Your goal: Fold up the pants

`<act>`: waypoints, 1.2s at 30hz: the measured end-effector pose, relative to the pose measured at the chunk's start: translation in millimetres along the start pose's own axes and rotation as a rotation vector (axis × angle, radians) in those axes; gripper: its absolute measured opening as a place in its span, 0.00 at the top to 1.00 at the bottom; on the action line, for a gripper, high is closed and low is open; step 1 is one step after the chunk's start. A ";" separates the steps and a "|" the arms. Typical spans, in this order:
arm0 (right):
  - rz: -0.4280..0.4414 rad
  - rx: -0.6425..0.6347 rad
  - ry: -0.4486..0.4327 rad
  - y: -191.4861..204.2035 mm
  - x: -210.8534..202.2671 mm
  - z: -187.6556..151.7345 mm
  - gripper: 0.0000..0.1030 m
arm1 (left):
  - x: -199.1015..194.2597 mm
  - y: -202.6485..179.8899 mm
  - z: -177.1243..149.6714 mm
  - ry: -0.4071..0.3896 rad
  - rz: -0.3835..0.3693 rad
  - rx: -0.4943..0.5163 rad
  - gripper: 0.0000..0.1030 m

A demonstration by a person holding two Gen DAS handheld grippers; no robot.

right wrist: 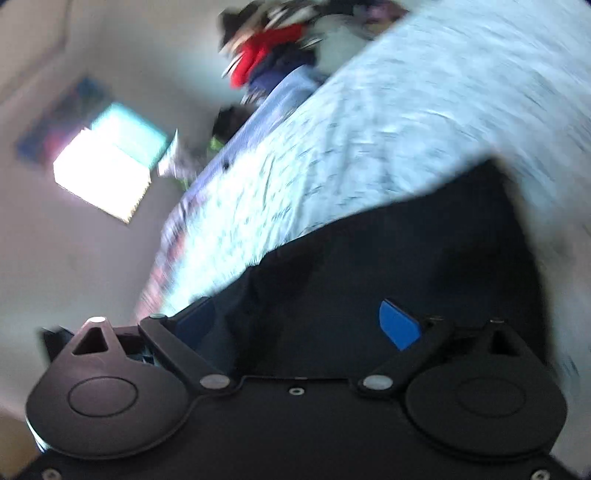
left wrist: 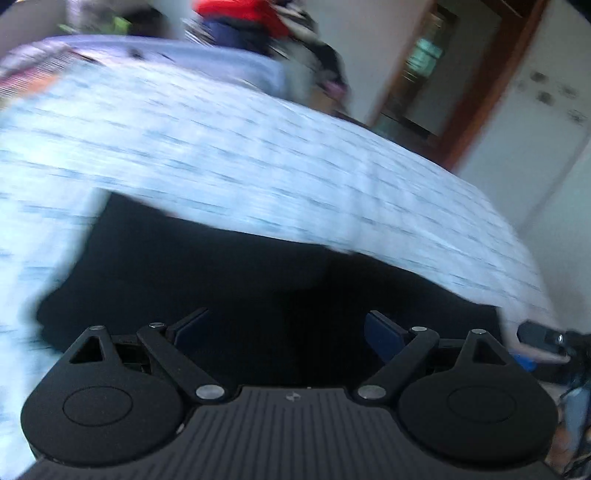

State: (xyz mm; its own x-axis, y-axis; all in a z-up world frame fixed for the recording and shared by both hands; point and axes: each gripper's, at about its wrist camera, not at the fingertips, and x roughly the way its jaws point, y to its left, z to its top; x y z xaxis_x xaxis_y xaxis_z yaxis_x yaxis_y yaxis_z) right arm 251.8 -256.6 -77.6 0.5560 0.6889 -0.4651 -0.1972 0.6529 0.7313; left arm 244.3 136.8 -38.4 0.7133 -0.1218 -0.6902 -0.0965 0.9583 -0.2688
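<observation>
Dark navy pants (left wrist: 258, 277) lie spread on a bed with a pale blue patterned sheet (left wrist: 221, 147). My left gripper (left wrist: 284, 332) is open just above the near part of the pants, blue pads (left wrist: 384, 336) wide apart, nothing between them. In the right wrist view the pants (right wrist: 388, 266) fill the lower middle, and my right gripper (right wrist: 295, 325) is open over them, its pads (right wrist: 399, 325) spread with cloth lying under them. The other gripper's tip (left wrist: 543, 334) shows at the right edge of the left wrist view. Both views are motion-blurred.
A pile of red and dark clothes (left wrist: 243, 18) sits at the far end of the bed (right wrist: 406, 110). A wooden door frame (left wrist: 491, 85) and white wall stand to the right. A bright window (right wrist: 107, 173) shows in the right wrist view.
</observation>
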 end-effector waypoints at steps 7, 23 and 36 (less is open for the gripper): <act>-0.102 -0.259 0.134 51.3 94.6 2.3 0.05 | -103.5 91.2 11.4 -0.127 0.220 -0.016 0.11; -0.202 -0.719 -0.080 132.9 70.2 -66.1 0.02 | -93.9 95.9 -13.6 -0.186 0.282 0.107 0.09; -0.340 -1.349 -0.028 186.8 120.3 -165.0 0.03 | -76.8 121.1 -17.9 -0.128 0.268 -0.036 0.09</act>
State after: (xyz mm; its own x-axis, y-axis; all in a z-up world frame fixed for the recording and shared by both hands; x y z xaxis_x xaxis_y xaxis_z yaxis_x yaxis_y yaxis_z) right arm 148.6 0.2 -79.2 0.7458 0.4408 -0.4995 -0.6598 0.5922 -0.4626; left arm 165.4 257.6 -29.9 0.7408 0.1697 -0.6499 -0.3156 0.9420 -0.1138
